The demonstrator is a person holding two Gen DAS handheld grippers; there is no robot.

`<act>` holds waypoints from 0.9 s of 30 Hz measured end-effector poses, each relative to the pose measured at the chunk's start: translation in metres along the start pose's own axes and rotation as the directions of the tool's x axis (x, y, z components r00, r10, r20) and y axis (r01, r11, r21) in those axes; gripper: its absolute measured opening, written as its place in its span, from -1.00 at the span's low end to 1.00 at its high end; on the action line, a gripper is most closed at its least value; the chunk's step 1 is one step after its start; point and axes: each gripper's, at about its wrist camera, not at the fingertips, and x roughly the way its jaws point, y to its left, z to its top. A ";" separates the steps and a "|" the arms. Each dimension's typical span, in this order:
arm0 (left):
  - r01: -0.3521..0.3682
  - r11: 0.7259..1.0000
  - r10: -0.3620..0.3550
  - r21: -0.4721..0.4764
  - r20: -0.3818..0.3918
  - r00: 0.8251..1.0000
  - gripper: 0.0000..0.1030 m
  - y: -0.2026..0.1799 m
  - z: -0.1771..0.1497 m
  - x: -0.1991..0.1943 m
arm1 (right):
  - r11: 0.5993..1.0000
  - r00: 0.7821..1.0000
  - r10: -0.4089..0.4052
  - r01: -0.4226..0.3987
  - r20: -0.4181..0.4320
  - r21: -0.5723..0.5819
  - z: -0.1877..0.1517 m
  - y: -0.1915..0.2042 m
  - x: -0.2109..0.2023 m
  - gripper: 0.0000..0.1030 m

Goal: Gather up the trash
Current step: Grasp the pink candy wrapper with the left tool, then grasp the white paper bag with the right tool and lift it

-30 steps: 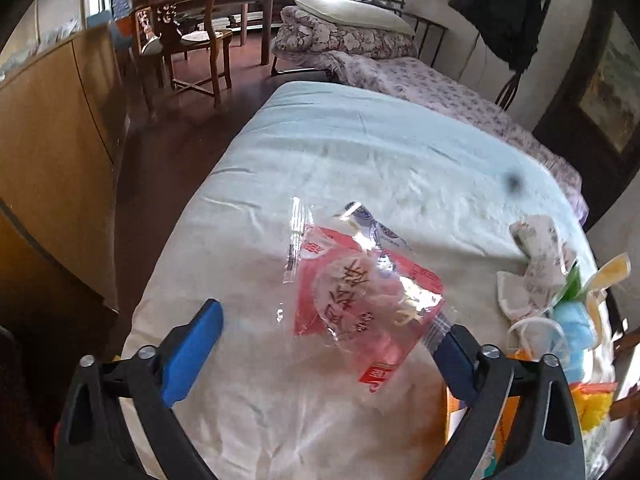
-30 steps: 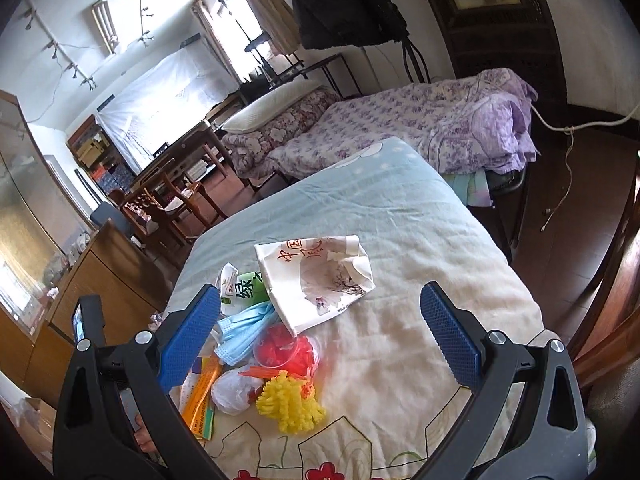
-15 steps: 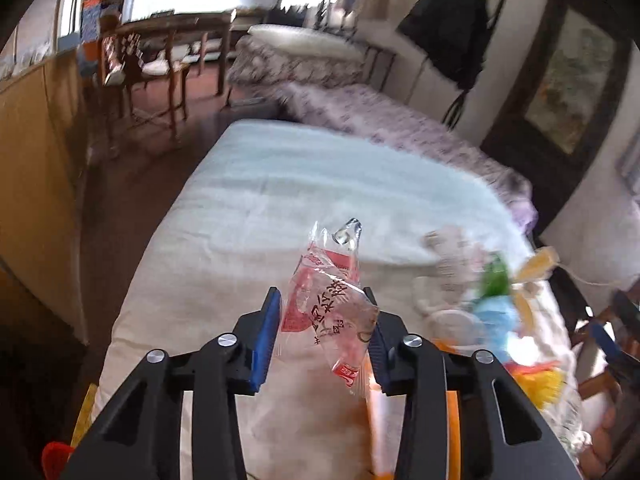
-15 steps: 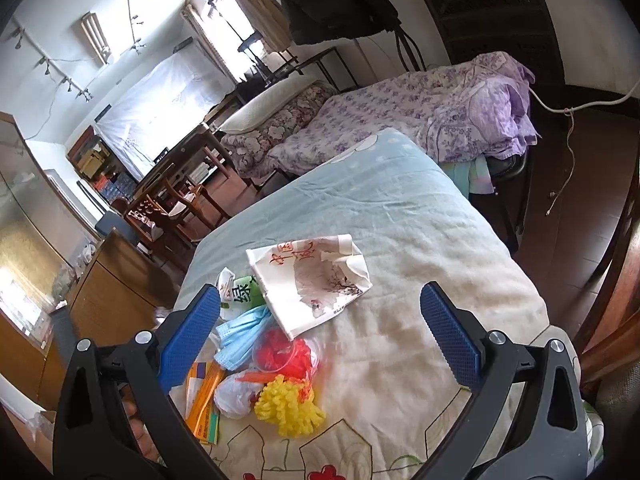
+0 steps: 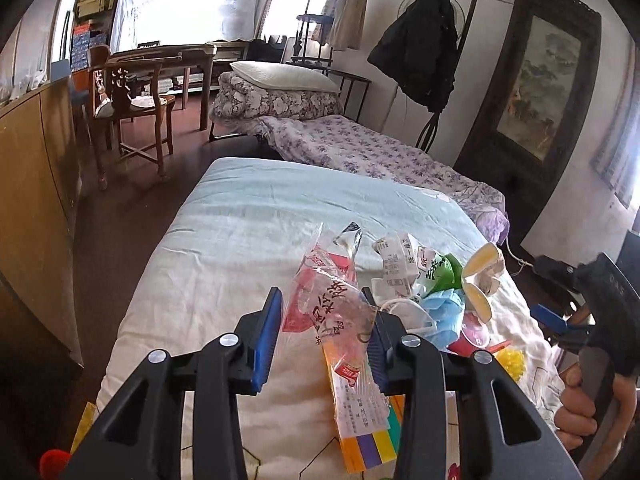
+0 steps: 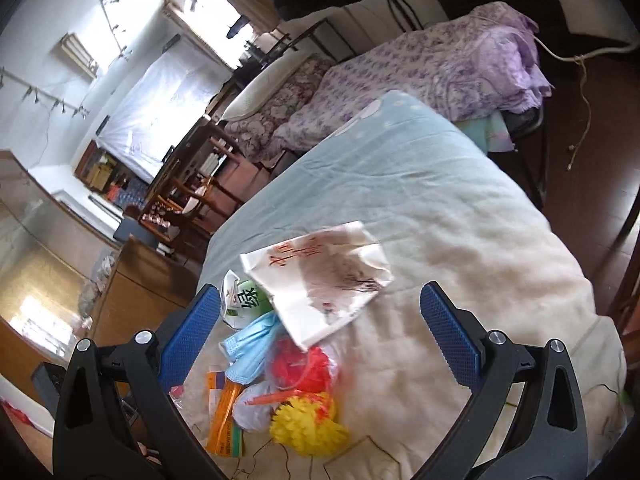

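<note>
Holding a crumpled clear plastic snack bag with red print [image 5: 332, 312], our left gripper [image 5: 326, 332] has its blue-padded fingers [image 5: 267, 336] drawn narrow against the bag's sides, and the bag stands lifted clear of the pale quilted bed cover [image 5: 224, 264]. Its lower end hangs down toward six o'clock in the left wrist view, in front of an orange flat packet with coloured stripes [image 5: 368, 446] lying on the cover.

Our right gripper [image 6: 320, 336] hovers with its fingers spread wide and nothing between them. In its view a white paper bag with red characters [image 6: 320, 280] lies on the cover just beyond the fingertips, at about twelve o'clock. The rest of the trash heap sits toward seven o'clock: a green-and-white wrapper [image 6: 244, 300], a light blue face mask [image 6: 248, 344], a red plastic cup in a clear bag [image 6: 300, 368], and a yellow knobbly ball [image 6: 308, 424], all touching or overlapping. The picture is blurred there, so we cannot tell how the smaller pieces lie.

At four o'clock in the left view, a hand [image 5: 580, 408] grips the right gripper's handle.
</note>
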 end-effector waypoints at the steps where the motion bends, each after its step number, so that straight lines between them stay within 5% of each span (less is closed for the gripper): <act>1: -0.004 1.000 0.004 0.003 0.000 1.000 -0.25 -0.001 0.001 0.000 | 1.000 1.000 -0.006 0.006 0.003 -0.011 0.000 0.003 0.002 0.87; 8: -0.009 1.000 0.009 0.004 -0.008 1.000 -0.24 0.001 0.002 0.002 | 0.973 0.991 -0.132 0.127 -0.016 -0.190 -0.007 0.042 0.029 0.87; 11: -0.011 1.000 0.011 -0.003 -0.015 1.000 -0.24 0.003 0.002 0.004 | 0.926 0.963 -0.269 0.257 -0.006 -0.277 -0.010 0.046 0.036 0.87; 13: -0.014 1.000 0.014 -0.008 -0.020 1.000 -0.24 0.005 0.002 0.004 | 0.915 0.936 -0.351 0.342 -0.004 -0.217 -0.003 0.028 0.033 0.87; 17: -0.020 1.000 0.020 -0.020 -0.025 1.000 -0.23 0.008 0.002 0.005 | 0.964 0.965 -0.261 0.262 -0.021 0.051 0.009 -0.027 0.001 0.87; 20: -0.022 0.999 0.021 -0.029 -0.029 0.999 -0.23 0.009 0.003 0.006 | 0.972 0.975 -0.220 0.219 0.001 0.089 0.008 -0.034 -0.007 0.87; 23: -0.031 0.999 0.031 -0.016 -0.029 0.999 -0.23 0.006 0.001 0.006 | 0.996 0.996 -0.076 0.073 0.051 0.048 0.011 -0.013 -0.005 0.87; 27: -0.051 0.999 0.051 0.016 -0.027 0.998 -0.22 0.000 -0.001 0.008 | 0.977 0.994 -0.099 0.108 0.053 -0.185 0.002 0.031 0.010 0.87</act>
